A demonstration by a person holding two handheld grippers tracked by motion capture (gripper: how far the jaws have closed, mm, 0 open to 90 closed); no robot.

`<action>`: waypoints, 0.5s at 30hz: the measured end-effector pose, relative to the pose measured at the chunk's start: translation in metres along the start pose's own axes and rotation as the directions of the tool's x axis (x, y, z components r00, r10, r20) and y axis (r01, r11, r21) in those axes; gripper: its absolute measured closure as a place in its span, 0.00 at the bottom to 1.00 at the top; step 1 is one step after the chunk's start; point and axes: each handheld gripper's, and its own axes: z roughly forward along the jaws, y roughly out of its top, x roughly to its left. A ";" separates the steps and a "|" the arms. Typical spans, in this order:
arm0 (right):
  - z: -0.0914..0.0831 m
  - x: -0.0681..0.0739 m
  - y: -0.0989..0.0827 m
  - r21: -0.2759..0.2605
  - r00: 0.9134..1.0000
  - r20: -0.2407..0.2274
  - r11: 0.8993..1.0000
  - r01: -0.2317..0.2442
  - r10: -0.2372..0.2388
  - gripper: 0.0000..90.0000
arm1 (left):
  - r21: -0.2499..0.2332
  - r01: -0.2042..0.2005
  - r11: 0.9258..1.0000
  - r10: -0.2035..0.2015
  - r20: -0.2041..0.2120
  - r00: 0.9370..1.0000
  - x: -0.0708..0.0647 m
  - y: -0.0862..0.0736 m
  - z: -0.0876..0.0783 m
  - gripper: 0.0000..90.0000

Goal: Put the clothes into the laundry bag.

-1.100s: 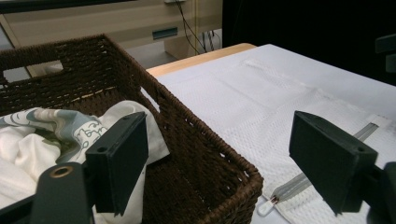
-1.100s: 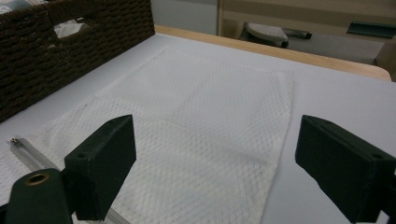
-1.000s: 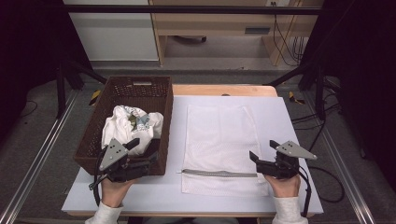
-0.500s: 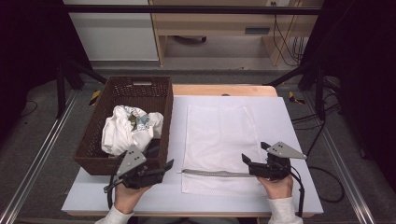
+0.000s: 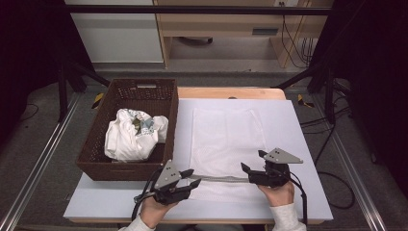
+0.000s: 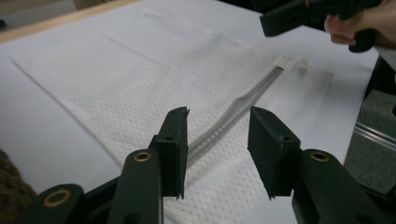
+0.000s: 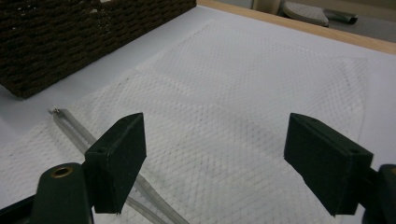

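Note:
A white mesh bag point(image 5: 226, 139) lies flat on the white table point(image 5: 298, 125), its grey zipper point(image 5: 219, 178) running along the near edge. My left gripper point(image 5: 195, 178) sits low at the zipper's left end. Its jaws have just been closing and stand partly open, with the zipper point(image 6: 238, 105) on the bag point(image 6: 116, 70) beyond and below the left gripper's tips point(image 6: 218, 116), nothing pinched. My right gripper point(image 5: 251, 161) hovers over the zipper's right end, and in its own view the right gripper point(image 7: 217, 126) stands wide open above the mesh point(image 7: 243, 70).
A dark wicker basket point(image 5: 126, 169) stands left of the bag with crumpled white clothes point(image 5: 132, 134) inside; its wall point(image 7: 70, 37) is close to the zipper's left end point(image 7: 74, 128). The other gripper point(image 6: 303, 16) shows ahead in the left gripper view.
My left gripper moved right and down from the basket's front corner to the zipper's left end, its jaws narrowing. My right gripper edged left toward the bag.

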 end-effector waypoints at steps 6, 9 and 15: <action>0.008 0.003 -0.005 0.036 1.000 -0.021 0.999 -0.007 0.008 0.27 | 0.091 -0.018 0.996 0.015 0.034 0.999 -0.006 -0.012 0.022 0.79; 0.014 0.008 -0.009 0.068 0.999 -0.040 0.998 0.002 0.000 0.31 | 0.129 -0.036 0.991 0.031 0.045 0.999 -0.008 -0.017 0.031 0.85; 0.030 0.019 -0.017 0.140 0.995 -0.090 0.989 0.045 -0.032 0.40 | 0.183 -0.044 0.982 0.035 0.053 0.998 -0.009 -0.025 0.043 0.95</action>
